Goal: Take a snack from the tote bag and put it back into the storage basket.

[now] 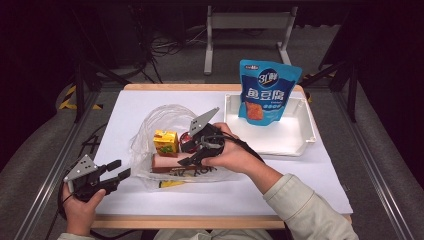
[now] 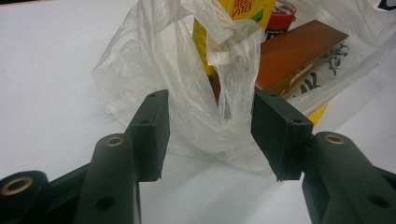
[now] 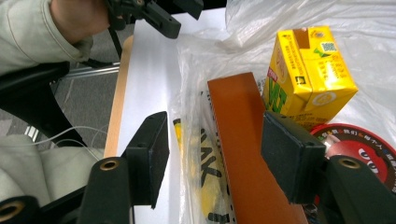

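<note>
Straddling brown box [image 3: 243, 140], right tongs [image 3: 215, 154] released; left tongs [image 2: 210, 135] released, facing plastic bag [image 2: 154, 70]; bag blurs contents.

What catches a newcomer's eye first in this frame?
The blue snack pouch standing in the white tray at the back right. Next, the clear plastic bag mid-table holding a yellow juice carton and a brown box, which the open right gripper straddles.
</note>
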The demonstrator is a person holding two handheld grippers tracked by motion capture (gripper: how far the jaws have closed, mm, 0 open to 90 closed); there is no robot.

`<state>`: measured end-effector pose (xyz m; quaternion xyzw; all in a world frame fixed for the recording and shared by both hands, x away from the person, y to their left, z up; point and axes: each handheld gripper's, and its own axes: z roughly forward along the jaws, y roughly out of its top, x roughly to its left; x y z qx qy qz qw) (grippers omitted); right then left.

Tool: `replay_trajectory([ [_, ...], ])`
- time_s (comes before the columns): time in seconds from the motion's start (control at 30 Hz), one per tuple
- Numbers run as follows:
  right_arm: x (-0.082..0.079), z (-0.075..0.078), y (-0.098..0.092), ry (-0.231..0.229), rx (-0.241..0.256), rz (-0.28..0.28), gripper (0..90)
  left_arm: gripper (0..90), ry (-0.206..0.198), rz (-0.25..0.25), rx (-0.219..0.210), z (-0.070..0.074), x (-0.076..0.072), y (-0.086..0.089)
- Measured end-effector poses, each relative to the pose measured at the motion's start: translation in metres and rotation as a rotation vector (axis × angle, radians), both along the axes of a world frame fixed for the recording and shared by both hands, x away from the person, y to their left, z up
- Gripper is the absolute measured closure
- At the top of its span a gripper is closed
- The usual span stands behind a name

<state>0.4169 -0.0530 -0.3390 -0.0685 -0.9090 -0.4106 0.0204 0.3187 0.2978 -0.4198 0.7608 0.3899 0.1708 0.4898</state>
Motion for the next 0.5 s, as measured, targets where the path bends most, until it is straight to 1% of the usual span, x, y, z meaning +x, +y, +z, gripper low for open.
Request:
replay_trajectory([
  [0.07,0.000,-0.002,0.001,-0.002,-0.014,-0.001,42.1,47.9,0.001,0.001,0.000,0.000,0.000,0.000],
  [0.33,0.001,-0.007,0.006,-0.008,-0.031,-0.009,39.8,47.8,0.000,0.003,-0.001,0.000,0.000,0.000],
  [0.5,0.002,-0.016,0.013,-0.005,-0.041,-0.003,39.1,47.7,-0.001,0.009,-0.004,0.000,-0.003,0.003],
])
